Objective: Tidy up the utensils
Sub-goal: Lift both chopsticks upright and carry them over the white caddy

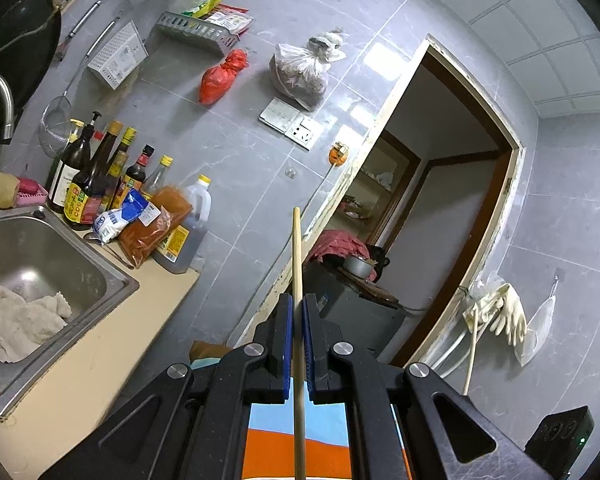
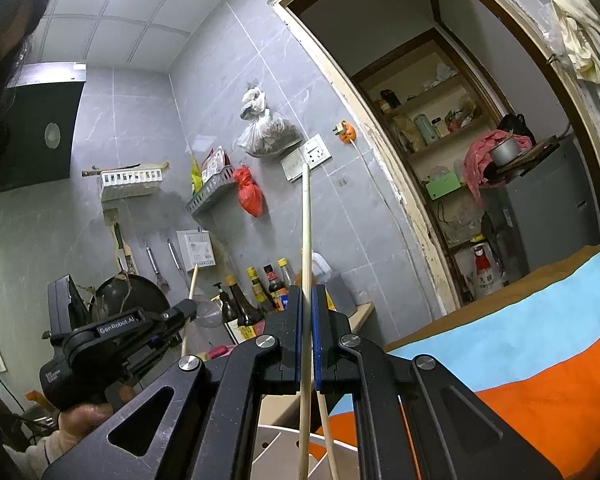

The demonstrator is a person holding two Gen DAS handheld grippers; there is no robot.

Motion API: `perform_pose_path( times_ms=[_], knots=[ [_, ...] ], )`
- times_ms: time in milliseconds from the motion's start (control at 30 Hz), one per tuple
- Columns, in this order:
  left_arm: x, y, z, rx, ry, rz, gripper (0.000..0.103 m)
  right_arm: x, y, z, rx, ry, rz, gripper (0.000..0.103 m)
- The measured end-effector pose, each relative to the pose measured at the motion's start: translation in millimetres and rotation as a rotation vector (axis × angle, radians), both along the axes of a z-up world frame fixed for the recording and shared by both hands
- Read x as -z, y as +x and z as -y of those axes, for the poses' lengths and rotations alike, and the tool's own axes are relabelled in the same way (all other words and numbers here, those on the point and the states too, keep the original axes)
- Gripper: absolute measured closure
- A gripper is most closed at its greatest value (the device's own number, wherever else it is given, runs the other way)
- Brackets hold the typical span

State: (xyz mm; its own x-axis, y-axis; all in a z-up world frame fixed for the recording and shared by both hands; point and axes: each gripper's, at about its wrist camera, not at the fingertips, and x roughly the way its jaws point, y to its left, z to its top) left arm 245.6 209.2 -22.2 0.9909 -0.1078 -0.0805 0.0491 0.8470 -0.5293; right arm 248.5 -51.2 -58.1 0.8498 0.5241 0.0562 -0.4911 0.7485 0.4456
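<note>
while each gripper pinches one pale wooden chopstick (image 1: 297, 264) upright | left gripper (image 1: 298, 312), right gripper (image 2: 309, 300) | step: carrying to white holder (image 2: 284, 452) | next: lower, release

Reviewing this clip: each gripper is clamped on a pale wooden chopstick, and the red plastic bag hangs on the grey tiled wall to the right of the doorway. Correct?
Not quite. The red plastic bag hangs left of the doorway, as the right wrist view shows. The rest holds: the left gripper clamps one pale wooden chopstick, the right gripper another.
</note>
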Motion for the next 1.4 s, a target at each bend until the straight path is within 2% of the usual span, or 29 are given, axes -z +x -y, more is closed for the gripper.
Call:
perform_pose_path(
  times_ms=[200,367,533,700,867,967,1100,1200,1400],
  knots=[
    [7,-1,-2,-0.012,-0.005,0.014,0.098,5,3,-3,-0.020,-0.011,-0.022,0.099],
    [0,0,-4,-0.012,0.005,0.037,0.098,8,2,-2,-0.024,-0.022,-0.031,0.099],
    [-5,4,-2,0.024,0.030,0.048,0.098,8,4,1,-0.008,-0.016,-0.030,0.099],
    [-1,5,-11,0.083,-0.002,0.042,0.098,7,7,1,0.001,-0.014,-0.014,0.099],
    [3,7,-18,0.079,0.009,0.040,0.098,9,8,0,-0.004,-0.012,-0.027,0.099],
    [4,10,-19,0.083,-0.006,0.053,0.098,10,7,0,-0.002,-0.013,-0.023,0.099],
    [2,17,-13,0.110,0.025,0.063,0.098,8,4,-1,-0.007,-0.036,-0.011,0.099],
    [7,18,-9,0.121,0.041,0.056,0.098,6,1,-4,-0.013,-0.055,0.008,0.099],
    [19,15,-6,0.124,0.025,0.056,0.098,5,-5,-10,-0.025,-0.076,0.036,0.099]
  ],
)
